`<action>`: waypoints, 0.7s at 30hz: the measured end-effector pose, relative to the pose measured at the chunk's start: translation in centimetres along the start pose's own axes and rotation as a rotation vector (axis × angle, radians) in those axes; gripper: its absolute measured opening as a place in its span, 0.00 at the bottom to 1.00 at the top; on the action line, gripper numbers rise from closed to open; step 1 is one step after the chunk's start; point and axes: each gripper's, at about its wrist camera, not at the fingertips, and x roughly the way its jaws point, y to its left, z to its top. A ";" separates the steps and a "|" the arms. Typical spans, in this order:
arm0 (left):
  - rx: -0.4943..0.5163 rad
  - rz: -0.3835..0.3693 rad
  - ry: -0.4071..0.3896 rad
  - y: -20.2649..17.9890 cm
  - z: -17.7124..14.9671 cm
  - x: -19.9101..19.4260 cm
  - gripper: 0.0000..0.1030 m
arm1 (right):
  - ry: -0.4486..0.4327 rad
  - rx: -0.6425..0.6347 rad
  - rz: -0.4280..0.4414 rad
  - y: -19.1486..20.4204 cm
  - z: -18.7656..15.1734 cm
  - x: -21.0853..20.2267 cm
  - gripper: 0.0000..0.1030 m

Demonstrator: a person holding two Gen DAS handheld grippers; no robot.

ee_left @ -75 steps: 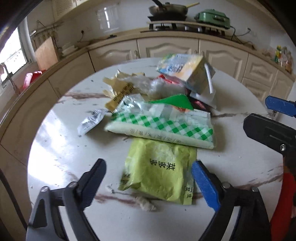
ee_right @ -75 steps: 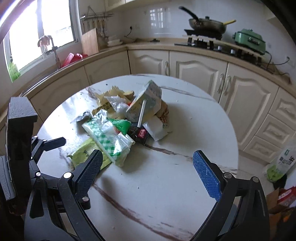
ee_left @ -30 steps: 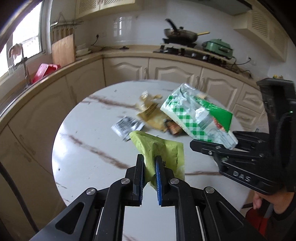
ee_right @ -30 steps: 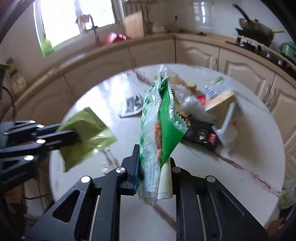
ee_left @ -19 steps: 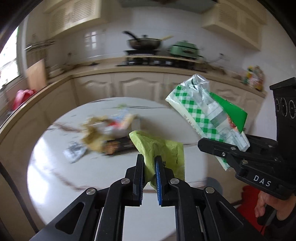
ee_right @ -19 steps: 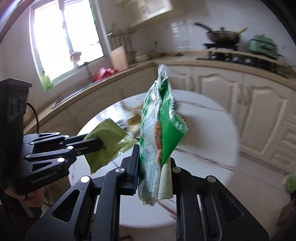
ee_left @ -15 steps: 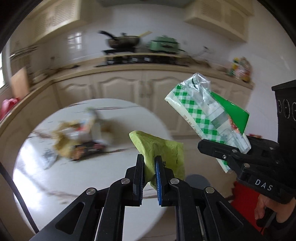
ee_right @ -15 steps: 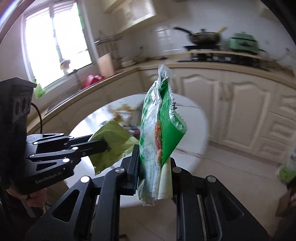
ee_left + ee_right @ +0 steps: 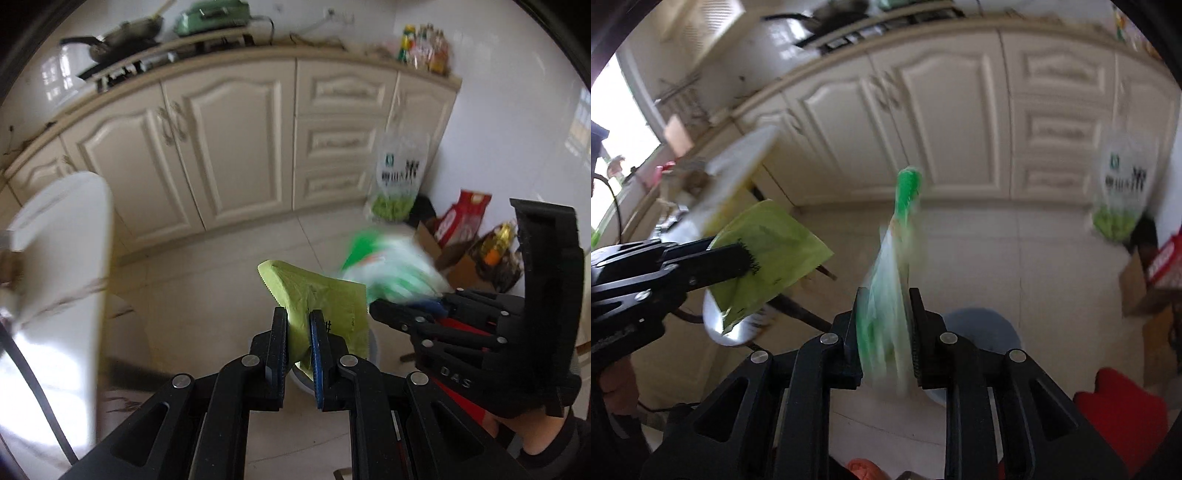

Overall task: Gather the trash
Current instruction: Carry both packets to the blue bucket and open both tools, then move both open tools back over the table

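Both cameras sit just behind their own gripper fingers and look steeply down across the tiled floor [image 9: 207,295] toward the cream cabinets [image 9: 221,147]. The left wrist view has the right gripper [image 9: 384,310] close at its right edge; the right wrist view has the left gripper [image 9: 738,258] close at its left. Both share the cabinets, the white table [image 9: 738,162] edge at left, the hanging green-and-white bag [image 9: 1123,184] and the grey bin [image 9: 982,325] below.

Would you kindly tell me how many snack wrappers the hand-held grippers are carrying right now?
2. A yellow-green wrapper is pinched in the left hand-held gripper; a blurred green-and-white wrapper sits between the right hand-held gripper jaws, which have just been opening.
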 end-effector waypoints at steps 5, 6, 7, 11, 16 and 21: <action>0.018 -0.002 0.103 0.2 3.1 8.2 0.08 | 0.080 0.108 -0.034 -5.6 -1.4 4.9 0.33; 0.026 0.000 0.115 -0.3 3.6 9.5 0.08 | 0.083 0.120 -0.042 -6.3 -1.9 5.1 0.33; 0.032 0.000 0.128 -0.7 4.1 10.8 0.08 | 0.083 0.131 -0.054 -7.0 -2.2 5.2 0.34; 0.056 0.004 0.180 -2.5 5.8 15.4 0.09 | 0.077 0.153 -0.076 -8.7 -3.2 4.7 0.45; 0.091 0.041 0.202 -4.7 6.9 18.5 0.23 | 0.041 0.160 -0.097 -9.6 -3.2 2.5 0.48; 0.083 0.067 0.147 -5.8 6.7 16.5 0.44 | 0.004 0.157 -0.104 -9.3 -2.6 0.3 0.50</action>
